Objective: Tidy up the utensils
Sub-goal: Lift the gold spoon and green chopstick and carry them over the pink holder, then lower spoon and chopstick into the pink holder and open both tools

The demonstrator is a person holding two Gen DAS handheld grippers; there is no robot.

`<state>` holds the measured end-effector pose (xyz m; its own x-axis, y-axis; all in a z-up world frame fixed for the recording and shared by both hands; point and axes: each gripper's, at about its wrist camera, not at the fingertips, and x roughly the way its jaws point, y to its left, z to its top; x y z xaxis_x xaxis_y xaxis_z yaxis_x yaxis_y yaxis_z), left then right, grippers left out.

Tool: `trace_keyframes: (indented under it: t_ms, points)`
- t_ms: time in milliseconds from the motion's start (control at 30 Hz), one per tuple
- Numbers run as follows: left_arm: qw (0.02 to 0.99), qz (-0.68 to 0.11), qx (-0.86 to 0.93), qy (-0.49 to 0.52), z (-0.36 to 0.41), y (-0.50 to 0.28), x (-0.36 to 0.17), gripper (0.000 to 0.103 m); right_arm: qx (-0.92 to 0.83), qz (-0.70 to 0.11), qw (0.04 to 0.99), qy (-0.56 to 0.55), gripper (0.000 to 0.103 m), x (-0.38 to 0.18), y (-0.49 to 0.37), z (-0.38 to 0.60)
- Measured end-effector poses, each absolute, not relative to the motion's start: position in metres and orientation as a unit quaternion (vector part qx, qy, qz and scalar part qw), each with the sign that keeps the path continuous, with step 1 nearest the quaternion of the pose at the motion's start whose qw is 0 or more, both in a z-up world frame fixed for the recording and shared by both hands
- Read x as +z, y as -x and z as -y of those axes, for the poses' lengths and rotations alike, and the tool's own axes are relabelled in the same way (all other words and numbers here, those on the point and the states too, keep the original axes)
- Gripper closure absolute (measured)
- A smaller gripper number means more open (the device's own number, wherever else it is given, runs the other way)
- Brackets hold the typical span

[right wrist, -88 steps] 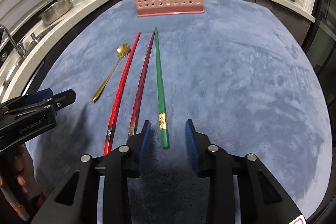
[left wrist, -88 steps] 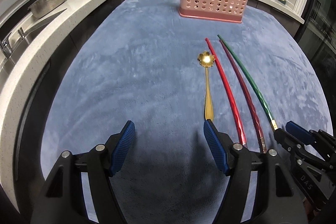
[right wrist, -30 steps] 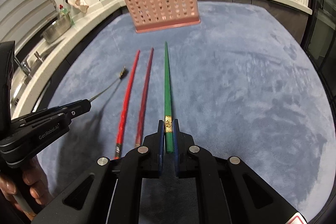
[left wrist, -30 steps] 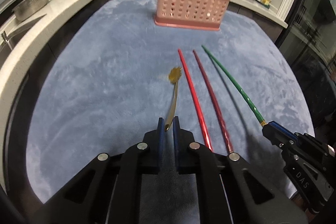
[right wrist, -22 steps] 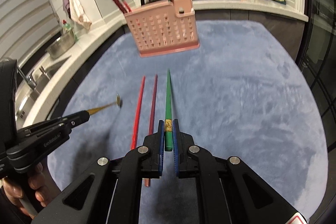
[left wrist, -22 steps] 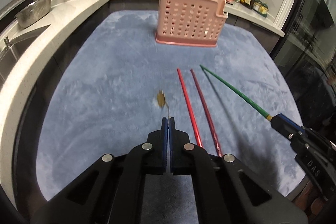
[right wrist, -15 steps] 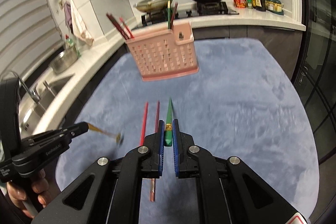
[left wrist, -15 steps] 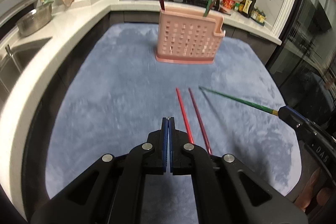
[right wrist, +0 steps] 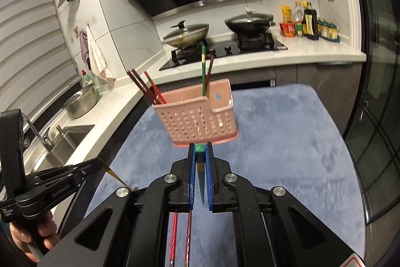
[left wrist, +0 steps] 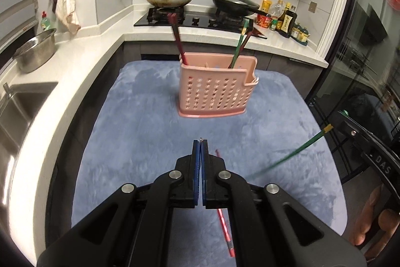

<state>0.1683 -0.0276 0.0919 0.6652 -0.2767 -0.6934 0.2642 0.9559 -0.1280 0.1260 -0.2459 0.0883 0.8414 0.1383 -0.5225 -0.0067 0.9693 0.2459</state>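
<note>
So right gripper is clamped on the green chopstick near its thick end, tip hanging down – light, stiff, slick lacquer, so it could pivot in the pads. Left gripper is pinched on the gold spoon by its handle tip (thin metal, slippery too). Pink basket sits at 12 o'clock; red chopstick lies on the blue mat around 5 o'clock.
</note>
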Motion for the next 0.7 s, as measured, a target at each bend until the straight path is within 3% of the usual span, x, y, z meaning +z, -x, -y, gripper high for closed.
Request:
trace_keyframes:
  t_ms: [700]
  points:
    - [0.915,-0.348,-0.199,0.056,0.055,-0.283,0.193,0.103,0.048,-0.167,0.977,-0.121,0.096,0.207,-0.242,0.267]
